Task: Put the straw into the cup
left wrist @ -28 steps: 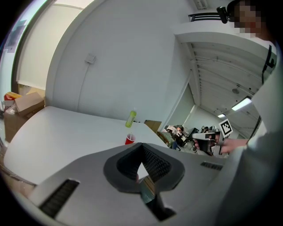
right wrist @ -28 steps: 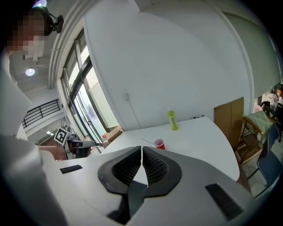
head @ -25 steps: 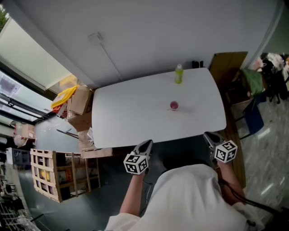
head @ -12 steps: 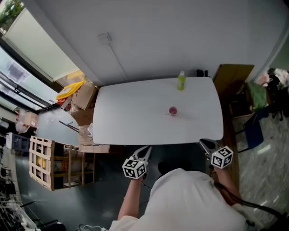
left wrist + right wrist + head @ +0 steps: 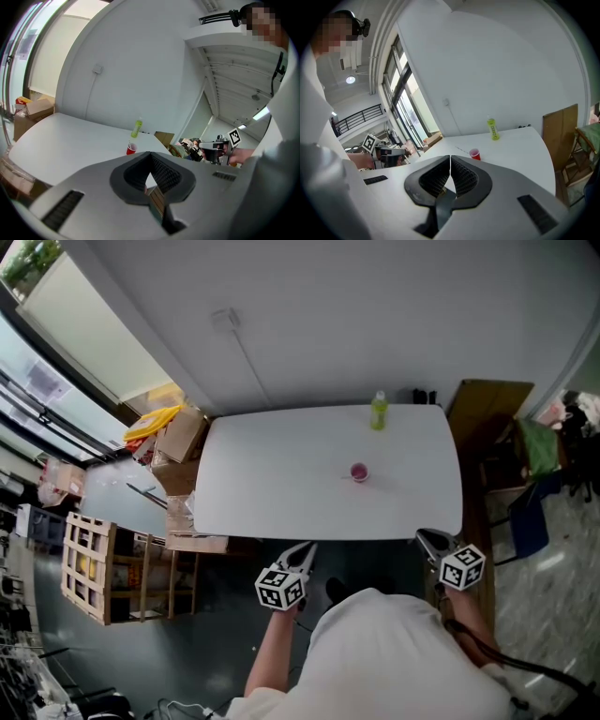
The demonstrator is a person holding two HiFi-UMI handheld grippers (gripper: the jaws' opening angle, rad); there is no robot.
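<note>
A small red cup [image 5: 359, 472] stands near the middle of the white table [image 5: 272, 484]; it also shows as the cup [image 5: 131, 149] and the cup [image 5: 475, 154]. A thin pale straw [image 5: 461, 150] lies flat on the table just left of the cup. My left gripper [image 5: 302, 552] is shut and empty, held off the table's near edge. My right gripper [image 5: 427, 537] is likewise shut and empty at the near right corner. Both sets of jaws meet at their tips, as seen at the left gripper [image 5: 150, 157] and the right gripper [image 5: 450, 159].
A green bottle [image 5: 379, 412] stands at the table's far edge by the wall. Cardboard boxes [image 5: 178, 437] and a wooden crate [image 5: 94, 568] sit on the floor to the left. A brown board [image 5: 487, 409] and a chair with clothes [image 5: 539, 451] are at the right.
The head view has pulled back and shifted, so the table sits a little farther up the frame. Both grippers stay shut below the table's near edge, hardly moved.
</note>
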